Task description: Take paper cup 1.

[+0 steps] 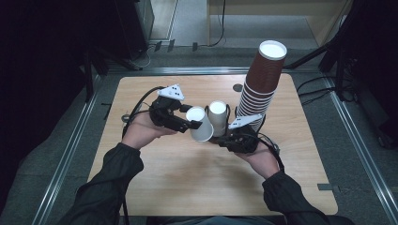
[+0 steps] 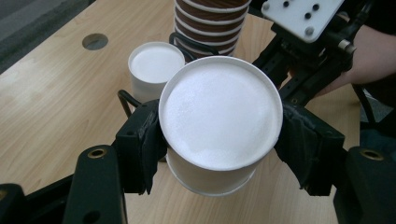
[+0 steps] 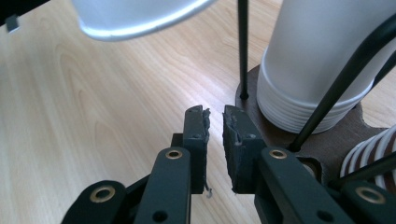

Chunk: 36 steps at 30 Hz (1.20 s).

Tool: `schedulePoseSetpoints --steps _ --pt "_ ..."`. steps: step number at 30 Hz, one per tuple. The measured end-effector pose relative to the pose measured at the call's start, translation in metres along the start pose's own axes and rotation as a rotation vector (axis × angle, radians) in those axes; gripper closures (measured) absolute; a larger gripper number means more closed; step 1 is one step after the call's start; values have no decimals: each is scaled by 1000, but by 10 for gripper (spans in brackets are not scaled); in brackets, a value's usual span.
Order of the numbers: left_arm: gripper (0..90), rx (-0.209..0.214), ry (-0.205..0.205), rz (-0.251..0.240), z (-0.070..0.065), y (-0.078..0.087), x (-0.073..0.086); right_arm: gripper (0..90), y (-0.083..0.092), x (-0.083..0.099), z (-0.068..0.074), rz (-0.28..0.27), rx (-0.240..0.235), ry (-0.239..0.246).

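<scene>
Fingers of the left gripper [image 2: 219, 154] clamp a white cup [image 2: 219, 119], its base hidden; right gripper [image 3: 215, 135] nearly closed, empty.

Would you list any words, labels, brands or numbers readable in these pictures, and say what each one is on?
None can be read.
White cup: plain.
Brown cup stack: white rims, no print.
Grey plates on the grippers: dots, no lettering.

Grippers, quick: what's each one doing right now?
Left gripper: shut on a white paper cup.
Right gripper: nearly shut, holding nothing.
</scene>
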<state>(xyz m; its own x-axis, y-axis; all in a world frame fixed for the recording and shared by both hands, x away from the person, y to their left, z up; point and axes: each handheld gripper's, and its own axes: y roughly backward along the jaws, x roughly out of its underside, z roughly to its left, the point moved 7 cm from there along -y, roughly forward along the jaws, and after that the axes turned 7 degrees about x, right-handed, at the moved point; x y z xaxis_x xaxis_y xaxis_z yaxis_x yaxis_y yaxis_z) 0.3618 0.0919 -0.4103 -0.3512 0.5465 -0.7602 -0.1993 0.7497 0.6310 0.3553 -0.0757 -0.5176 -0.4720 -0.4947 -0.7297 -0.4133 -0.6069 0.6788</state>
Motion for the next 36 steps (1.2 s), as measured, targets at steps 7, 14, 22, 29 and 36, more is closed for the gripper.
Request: schedulePoseSetpoints --steps 7,14,22,29,36 --pt "345 4 9 10 -5 -5 20 731 10 1 4 -20 -48 51" --pt "345 13 11 7 -12 -11 40 603 18 7 7 -30 -96 82" --pt "345 28 34 16 -16 -24 57 512 22 14 12 -34 -125 131" --pt "345 43 37 31 -18 -36 70 444 26 21 14 -24 -154 150" --pt "345 56 24 45 -23 -46 73 411 28 23 15 -42 -168 146"
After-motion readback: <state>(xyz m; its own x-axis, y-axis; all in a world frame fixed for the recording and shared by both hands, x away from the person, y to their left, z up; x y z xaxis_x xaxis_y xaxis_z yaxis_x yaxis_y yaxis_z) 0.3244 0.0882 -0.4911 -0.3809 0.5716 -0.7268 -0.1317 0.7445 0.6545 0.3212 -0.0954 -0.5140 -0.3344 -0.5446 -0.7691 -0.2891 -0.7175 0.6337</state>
